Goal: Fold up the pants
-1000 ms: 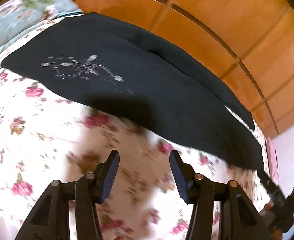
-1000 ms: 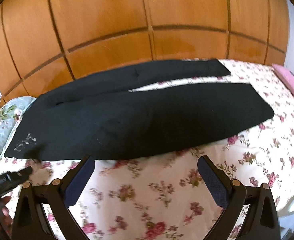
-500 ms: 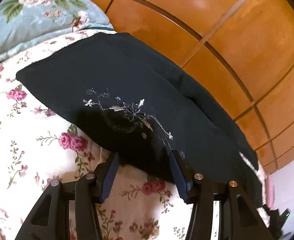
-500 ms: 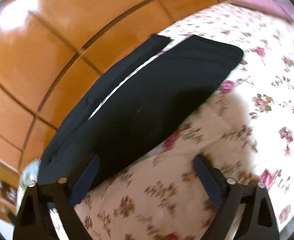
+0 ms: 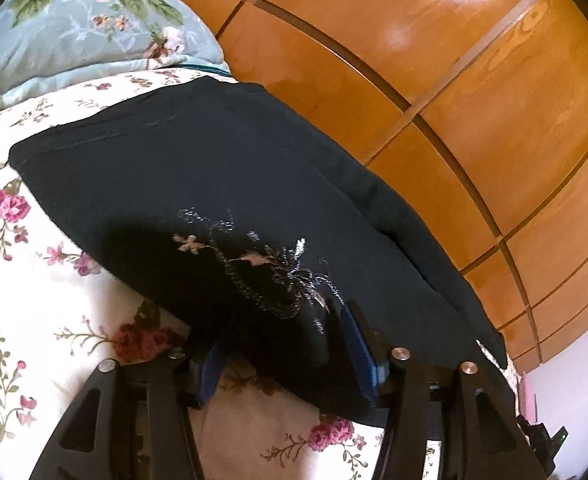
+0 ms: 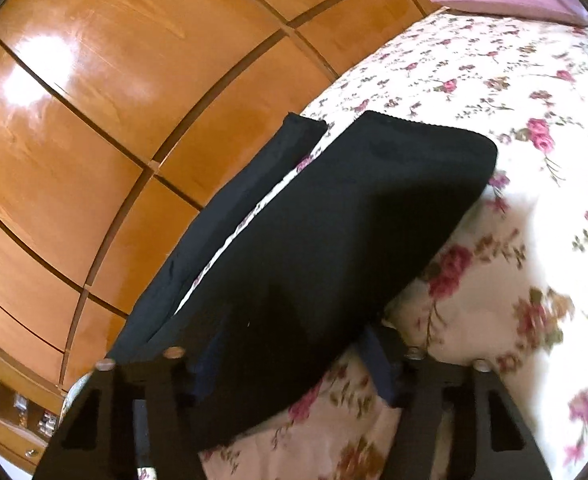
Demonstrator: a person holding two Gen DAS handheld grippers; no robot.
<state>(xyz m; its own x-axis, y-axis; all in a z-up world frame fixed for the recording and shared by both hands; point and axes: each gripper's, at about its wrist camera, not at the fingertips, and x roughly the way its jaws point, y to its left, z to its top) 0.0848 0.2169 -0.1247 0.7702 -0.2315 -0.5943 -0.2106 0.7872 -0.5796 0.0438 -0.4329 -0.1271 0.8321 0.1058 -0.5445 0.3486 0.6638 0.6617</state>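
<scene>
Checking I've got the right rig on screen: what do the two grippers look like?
They look alike. The left gripper and right gripper each have a black frame with triangular cut-outs, silver screw heads, and two fingers faced with dark blue pads. No cables, sleeves or markings show.

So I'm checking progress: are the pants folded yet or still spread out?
Spread out: the pants lie flat on the bed, both legs side by side, a strip of sheet showing between.
</scene>
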